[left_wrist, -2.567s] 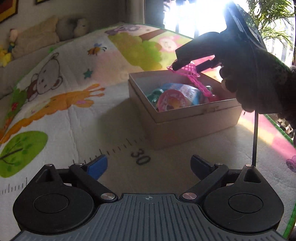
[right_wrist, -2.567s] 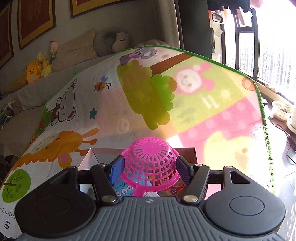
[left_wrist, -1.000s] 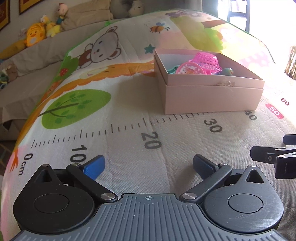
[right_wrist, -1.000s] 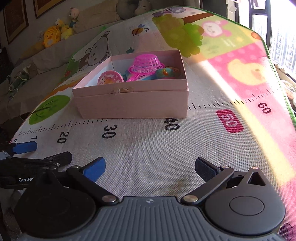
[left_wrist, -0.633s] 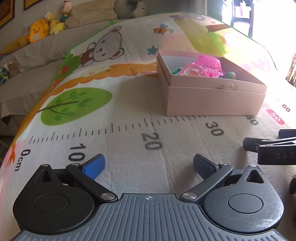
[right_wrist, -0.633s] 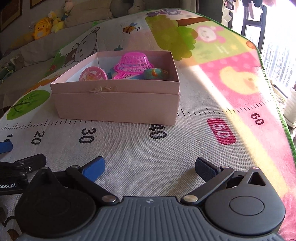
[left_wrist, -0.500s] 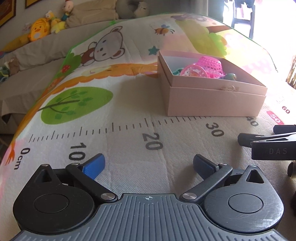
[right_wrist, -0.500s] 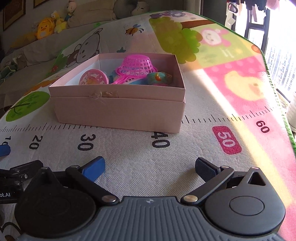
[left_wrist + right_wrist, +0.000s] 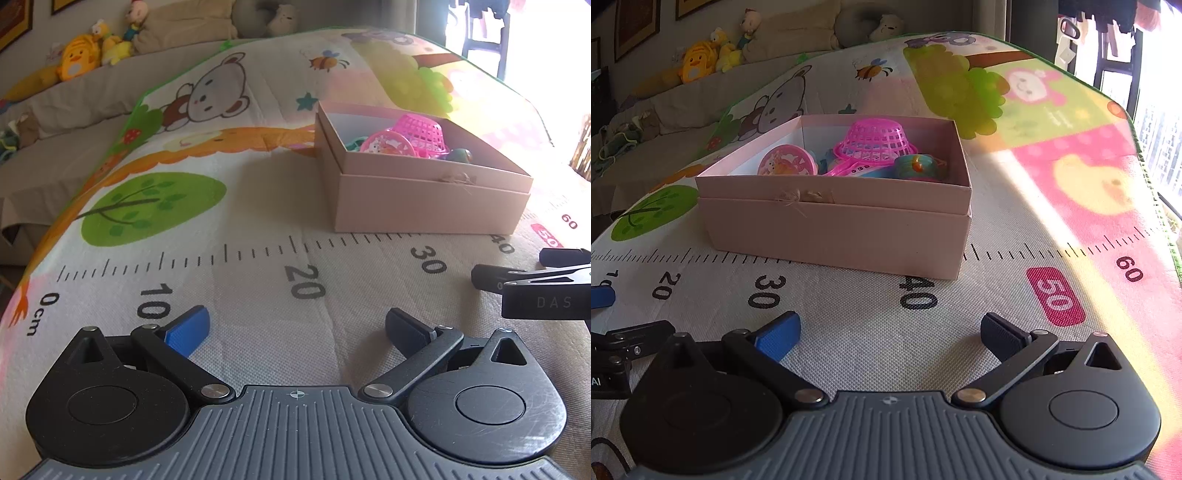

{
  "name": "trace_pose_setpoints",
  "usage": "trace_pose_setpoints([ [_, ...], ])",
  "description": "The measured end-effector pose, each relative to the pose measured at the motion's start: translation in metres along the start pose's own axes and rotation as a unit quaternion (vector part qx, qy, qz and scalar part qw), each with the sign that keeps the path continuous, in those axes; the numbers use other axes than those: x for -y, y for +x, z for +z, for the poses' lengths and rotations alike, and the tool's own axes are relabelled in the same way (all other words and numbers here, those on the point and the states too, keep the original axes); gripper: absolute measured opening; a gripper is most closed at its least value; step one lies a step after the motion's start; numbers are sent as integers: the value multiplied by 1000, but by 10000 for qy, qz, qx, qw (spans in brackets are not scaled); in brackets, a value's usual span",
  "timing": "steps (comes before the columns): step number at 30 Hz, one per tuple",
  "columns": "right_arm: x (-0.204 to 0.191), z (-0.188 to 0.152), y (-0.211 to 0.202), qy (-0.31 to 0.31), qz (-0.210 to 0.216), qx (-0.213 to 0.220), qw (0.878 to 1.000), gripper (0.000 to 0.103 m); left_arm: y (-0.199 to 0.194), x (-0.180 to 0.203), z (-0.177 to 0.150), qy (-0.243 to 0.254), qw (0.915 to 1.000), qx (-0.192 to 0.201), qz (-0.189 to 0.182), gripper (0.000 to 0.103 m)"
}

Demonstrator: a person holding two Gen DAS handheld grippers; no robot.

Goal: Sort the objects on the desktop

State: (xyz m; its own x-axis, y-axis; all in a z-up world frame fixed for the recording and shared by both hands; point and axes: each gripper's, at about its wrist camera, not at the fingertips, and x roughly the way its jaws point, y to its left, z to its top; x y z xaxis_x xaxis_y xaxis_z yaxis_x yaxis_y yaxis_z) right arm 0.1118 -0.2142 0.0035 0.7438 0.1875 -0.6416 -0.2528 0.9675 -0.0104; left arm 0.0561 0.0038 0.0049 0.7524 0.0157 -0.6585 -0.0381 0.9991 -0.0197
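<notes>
With both jaws gaping empty, hovering left gripper (image 9: 295, 328) beside right gripper (image 9: 889, 332), risking bumping pink box (image 9: 838, 221).

A cartoon-printed foam play mat (image 9: 1015, 110) with a green border covers the counter (its surface below the mat is hidden). A printed ruler strip with centimetre numbers (image 9: 916, 295) runs along the mat's near edge. Directly on the mat stands one open pale pink cardboard box (image 9: 842, 236), just beyond the ruler marks between 30 and 40, nearer the near edge than the far one.
</notes>
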Motion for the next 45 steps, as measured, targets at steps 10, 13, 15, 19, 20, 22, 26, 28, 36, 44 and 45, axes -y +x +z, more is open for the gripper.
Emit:
trace_pose_setpoints([
  [10,0,0,0,0,-1,0,10000,103,-1,0,0,13,10000,-6,4,103],
  [13,0,0,0,-1,-2,-1,10000,103,-1,0,0,12,10000,-4,-5,103],
  [15,0,0,0,0,0,-1,10000,103,-1,1,0,13,10000,-4,-6,103],
  [19,0,0,0,0,0,0,10000,103,-1,1,-1,23,10000,-8,4,103],
  [20,0,0,0,0,0,0,10000,103,-2,1,-1,29,10000,-9,9,103],
  [22,0,0,-1,0,-1,0,10000,103,-2,1,-1,29,10000,-10,8,103],
  [26,-1,0,1,-1,-1,0,10000,103,-2,2,-1,30,10000,-10,6,103],
  [28,-1,0,1,0,-1,0,10000,103,-2,2,-1,29,10000,-9,5,103],
  [36,0,0,0,-2,-1,-1,10000,103,-2,2,-1,26,10000,-14,1,103],
  [44,0,0,0,1,-1,1,10000,103,-2,2,-1,32,10000,-15,8,103],
  [45,1,0,-1,3,1,2,10000,103,-2,2,-1,33,10000,-14,10,103],
])
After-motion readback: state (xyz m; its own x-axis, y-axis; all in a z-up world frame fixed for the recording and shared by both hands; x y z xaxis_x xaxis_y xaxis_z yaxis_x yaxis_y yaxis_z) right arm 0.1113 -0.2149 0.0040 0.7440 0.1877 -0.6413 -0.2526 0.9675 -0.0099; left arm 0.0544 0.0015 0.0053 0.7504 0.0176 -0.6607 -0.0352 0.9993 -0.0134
